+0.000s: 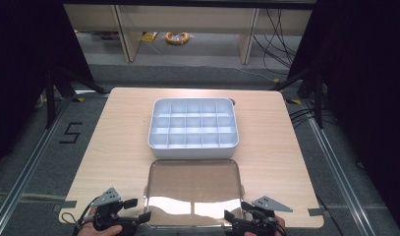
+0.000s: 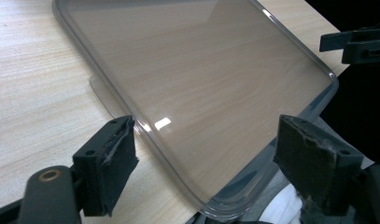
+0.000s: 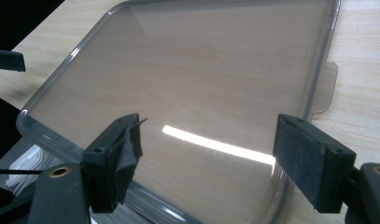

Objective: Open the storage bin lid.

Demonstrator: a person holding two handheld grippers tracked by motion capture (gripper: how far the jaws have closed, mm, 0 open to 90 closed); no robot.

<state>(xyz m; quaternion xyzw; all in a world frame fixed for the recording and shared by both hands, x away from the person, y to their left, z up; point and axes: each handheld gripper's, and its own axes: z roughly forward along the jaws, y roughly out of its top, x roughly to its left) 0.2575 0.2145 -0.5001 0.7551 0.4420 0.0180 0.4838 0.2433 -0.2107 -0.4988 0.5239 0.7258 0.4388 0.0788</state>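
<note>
High view: overhead, facing forward and down on the tabletop (image 1: 271,137). Gripper views: close, low, looking along their jaws. Shared: clear lid (image 1: 192,184).

The left black two-jaw gripper (image 1: 138,210) sits low at the near left, fingers (image 2: 110,161) spread wide; the right black two-jaw gripper (image 1: 235,210) mirrors it, fingers (image 3: 115,158) likewise apart.

a clear plastic lid (image 1: 192,184) lies flat at the middle of the table's near edge, its near rim hanging slightly past that edge; it is rectangular with rounded corners, a raised rim and a small tab on each short side, and the wood grain shows through it. just beyond it, toward the table's centre, sits a white divided box (image 1: 193,123), open, its grid of compartments empty
</note>
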